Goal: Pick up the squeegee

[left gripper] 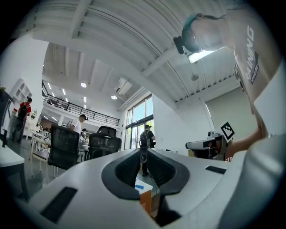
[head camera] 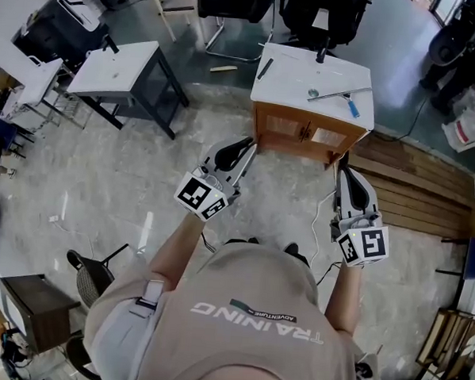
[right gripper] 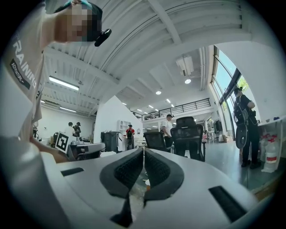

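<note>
The squeegee [head camera: 338, 94], a thin metal bar with a blue end, lies on the white top of a small wooden cabinet [head camera: 290, 89] ahead of me. My left gripper [head camera: 248, 143] hovers just before the cabinet's near left corner, its jaws together and empty. My right gripper [head camera: 342, 160] hangs off the near right corner, also shut with nothing in it. In the left gripper view the gripper [left gripper: 143, 154] shows the cabinet [left gripper: 145, 199] low in the slit between its pads. In the right gripper view the gripper [right gripper: 143, 152] shows only a thin slit.
A black pen-like object [head camera: 264, 67] lies on the cabinet top. A grey table [head camera: 121, 68] stands at the left, black office chairs [head camera: 231, 2] behind, and wooden planks [head camera: 416, 187] on the floor at the right. A cable [head camera: 319, 229] runs by my feet. People stand far off.
</note>
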Demonstrator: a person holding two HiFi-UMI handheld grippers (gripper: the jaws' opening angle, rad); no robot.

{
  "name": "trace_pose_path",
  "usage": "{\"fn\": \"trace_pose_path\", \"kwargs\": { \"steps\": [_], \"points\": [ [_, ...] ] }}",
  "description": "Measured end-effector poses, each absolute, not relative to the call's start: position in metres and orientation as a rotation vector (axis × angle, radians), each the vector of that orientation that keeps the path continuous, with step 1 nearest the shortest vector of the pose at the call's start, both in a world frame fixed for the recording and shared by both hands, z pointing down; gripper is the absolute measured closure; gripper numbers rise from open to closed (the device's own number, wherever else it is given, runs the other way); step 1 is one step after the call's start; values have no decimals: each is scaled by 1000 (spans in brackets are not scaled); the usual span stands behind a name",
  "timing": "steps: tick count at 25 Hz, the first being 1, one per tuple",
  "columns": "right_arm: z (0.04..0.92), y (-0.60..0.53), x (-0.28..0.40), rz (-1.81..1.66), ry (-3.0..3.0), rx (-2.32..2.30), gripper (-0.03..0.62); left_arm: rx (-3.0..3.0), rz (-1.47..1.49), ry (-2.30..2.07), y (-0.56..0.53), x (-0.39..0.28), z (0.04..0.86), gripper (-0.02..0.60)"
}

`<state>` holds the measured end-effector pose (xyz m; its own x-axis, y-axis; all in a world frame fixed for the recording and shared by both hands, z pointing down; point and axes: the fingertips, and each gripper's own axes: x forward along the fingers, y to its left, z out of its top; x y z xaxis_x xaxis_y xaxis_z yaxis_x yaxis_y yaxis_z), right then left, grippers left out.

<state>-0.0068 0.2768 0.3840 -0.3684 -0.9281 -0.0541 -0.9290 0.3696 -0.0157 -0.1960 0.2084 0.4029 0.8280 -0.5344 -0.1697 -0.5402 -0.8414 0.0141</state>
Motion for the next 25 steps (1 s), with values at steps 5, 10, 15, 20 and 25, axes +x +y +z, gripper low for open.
{"fn": "trace_pose_path", "kwargs": {
  "steps": [5, 10, 15, 20, 25],
  "points": [
    [394, 274, -6, 1, 2539, -1771, 560, -3004, 250, 862, 203, -200, 419, 531],
    [398, 261, 1, -22, 2529, -1776, 560, -3028, 223, 882, 191, -199, 434, 531],
    [402, 238, 18, -13, 2530, -1776, 560, -3023, 200, 908, 169, -189, 439, 531],
    [407, 199, 50, -7, 2519, -1748, 560, -2995, 178, 923, 135, -162, 437, 538],
    [401, 149, 90, 21, 2533, -1712, 560, -2974, 159, 939, 93, -126, 431, 557]
  ]
}}
